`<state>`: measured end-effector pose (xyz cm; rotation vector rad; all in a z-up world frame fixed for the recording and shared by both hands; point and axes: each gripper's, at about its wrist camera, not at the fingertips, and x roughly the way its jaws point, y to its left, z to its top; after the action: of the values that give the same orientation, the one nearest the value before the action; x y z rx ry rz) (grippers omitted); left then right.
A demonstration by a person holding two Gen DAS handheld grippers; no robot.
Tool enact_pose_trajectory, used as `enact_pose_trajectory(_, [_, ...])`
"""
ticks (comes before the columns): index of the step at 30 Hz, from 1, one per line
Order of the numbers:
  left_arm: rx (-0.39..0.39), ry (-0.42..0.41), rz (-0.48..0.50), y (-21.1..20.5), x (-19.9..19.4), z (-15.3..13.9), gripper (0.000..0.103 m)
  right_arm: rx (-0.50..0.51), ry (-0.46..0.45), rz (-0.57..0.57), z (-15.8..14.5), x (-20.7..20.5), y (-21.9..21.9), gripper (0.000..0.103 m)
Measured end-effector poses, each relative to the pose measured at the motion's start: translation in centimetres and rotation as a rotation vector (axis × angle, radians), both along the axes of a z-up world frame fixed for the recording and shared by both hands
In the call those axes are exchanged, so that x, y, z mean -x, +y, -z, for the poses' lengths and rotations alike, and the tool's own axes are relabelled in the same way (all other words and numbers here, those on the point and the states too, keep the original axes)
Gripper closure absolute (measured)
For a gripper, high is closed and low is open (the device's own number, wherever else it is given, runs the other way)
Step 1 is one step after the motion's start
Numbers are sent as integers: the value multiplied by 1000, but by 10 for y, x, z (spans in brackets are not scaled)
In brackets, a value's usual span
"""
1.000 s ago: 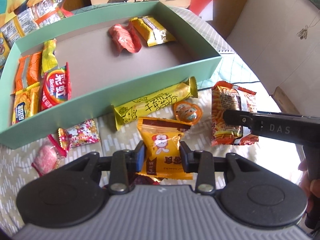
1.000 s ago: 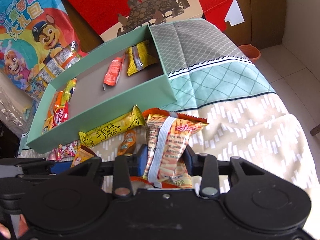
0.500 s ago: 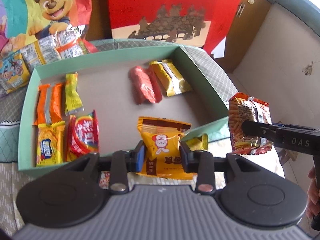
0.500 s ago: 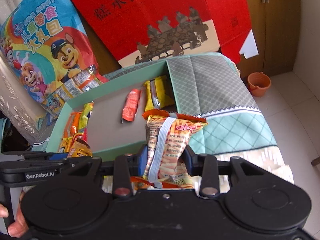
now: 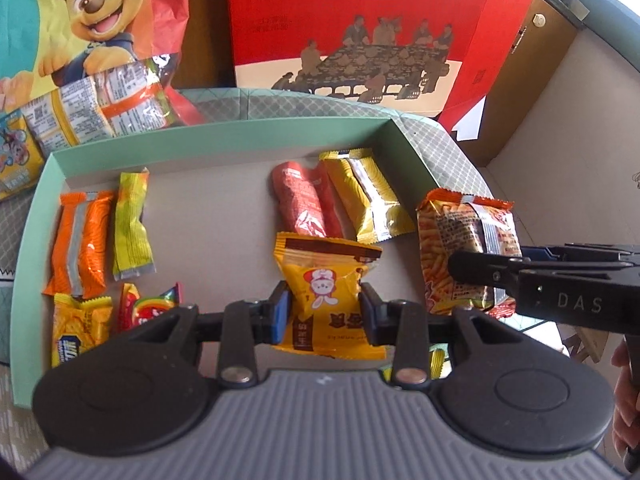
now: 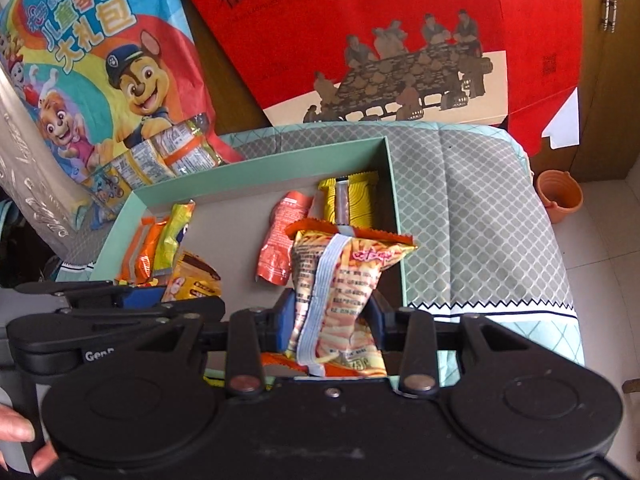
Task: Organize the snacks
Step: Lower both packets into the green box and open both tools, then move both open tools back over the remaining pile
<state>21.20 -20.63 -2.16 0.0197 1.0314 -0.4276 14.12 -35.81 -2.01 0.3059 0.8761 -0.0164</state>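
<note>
My left gripper (image 5: 325, 314) is shut on a yellow snack packet with a rabbit (image 5: 326, 284), held above the grey floor of the green box (image 5: 224, 142). To its right, my right gripper (image 6: 329, 322) is shut on an orange bag of stick snacks (image 6: 340, 280), hanging over the box's right wall; the same bag (image 5: 466, 248) shows in the left wrist view. Inside the box lie a red packet (image 5: 302, 200) and a gold packet (image 5: 368, 200) at the back, with orange bars (image 5: 80, 240) and a yellow-green bar (image 5: 132, 220) on the left.
A cartoon-dog gift bag (image 6: 100, 60) and a red paper bag (image 6: 360, 40) stand behind the box. The box rests on a patterned cloth (image 6: 480, 220). An orange bucket (image 6: 558, 196) sits on the floor at the right. A hand (image 6: 16, 436) shows at the lower left.
Both grippers lifted their packets off the cloth and carried them forward over the green box. The long yellow bar and small sweets in front of the box dropped out of view.
</note>
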Motion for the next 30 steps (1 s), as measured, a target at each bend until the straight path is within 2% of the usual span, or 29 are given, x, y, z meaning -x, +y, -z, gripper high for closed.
enact_pose_trajectory(9, [-1, 34, 24, -13, -9, 18, 66, -2, 16, -11, 13, -17, -1, 64])
enact_pose_trajectory(11, [-17, 32, 21, -15, -11, 20, 47, -16, 5, 3, 10, -17, -3, 43])
enact_pose_trajectory(12, [-31, 27, 15, -16, -12, 21, 21, -20, -15, 15, 8, -16, -3, 20])
enact_pose_trajectory(13, [-47, 14, 5, -16, -11, 21, 6, -22, -44, 22, 4, -13, -4, 8])
enact_pose_trajectory(16, [-53, 6, -2, -12, -8, 20, 3, -27, -76, 27, -3, -8, -3, 0])
enact_pose_trajectory(30, [-26, 17, -8, 18, 19, 2, 0, -106, -67, 113, -4, 31, 3, 0])
